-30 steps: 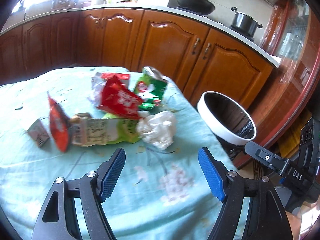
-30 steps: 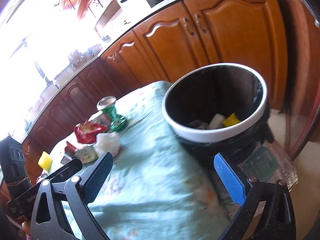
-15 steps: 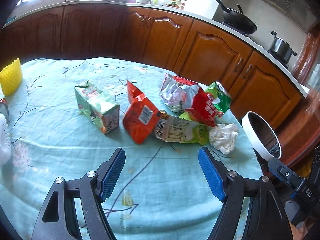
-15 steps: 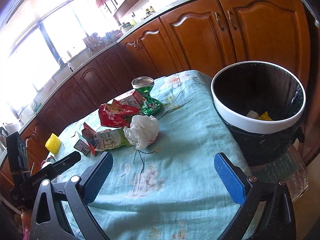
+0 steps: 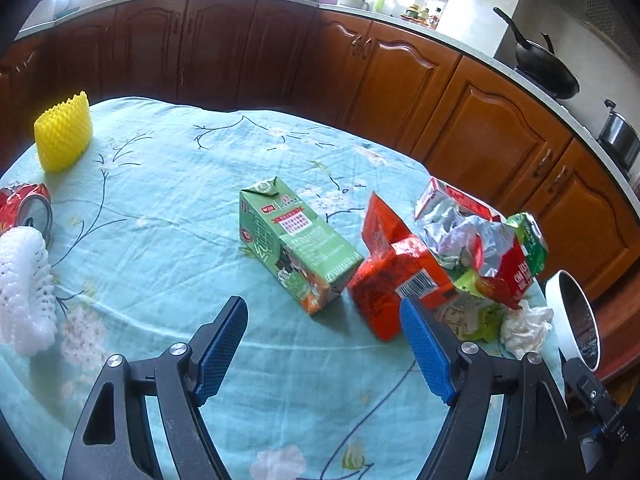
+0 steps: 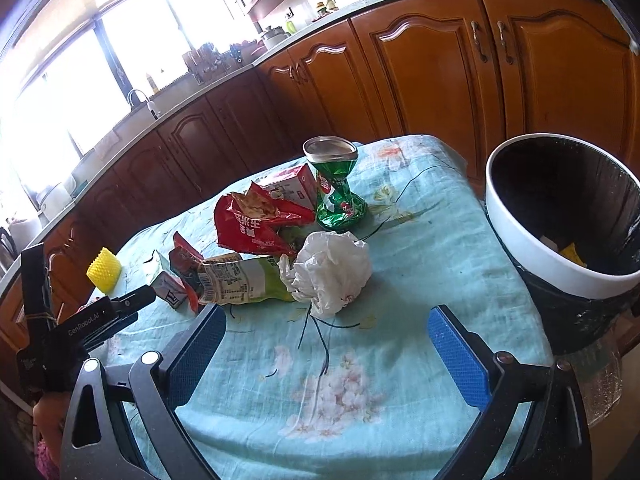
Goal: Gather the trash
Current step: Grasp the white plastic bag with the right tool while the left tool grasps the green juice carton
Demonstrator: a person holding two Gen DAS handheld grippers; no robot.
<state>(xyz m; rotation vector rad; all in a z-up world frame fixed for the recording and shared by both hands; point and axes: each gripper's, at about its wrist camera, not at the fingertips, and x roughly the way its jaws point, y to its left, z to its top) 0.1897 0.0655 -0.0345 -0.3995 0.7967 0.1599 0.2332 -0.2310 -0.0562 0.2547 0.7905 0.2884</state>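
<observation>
Little looks done: from the tabletop's (image 5: 168, 168) left edge rightward, a crushed red can (image 5: 25, 207), green carton (image 5: 294, 246), orange wrapper (image 5: 394, 276) and crumpled white tissue (image 6: 330, 270) remain, the white-rimmed bin (image 6: 560, 216) off its right edge holds 2 or so scraps, and both grippers' (image 5: 322, 354) (image 6: 328, 354) fingers are spread, empty.

Bin's (image 6: 532, 256) insides are mostly sitting in shadow, just white and yellow scraps peeking out. Left view's edge is cropping the red can (image 5: 24, 208) and the white foam net (image 5: 24, 288). The snack bags are covering half the red carton (image 6: 290, 186).
</observation>
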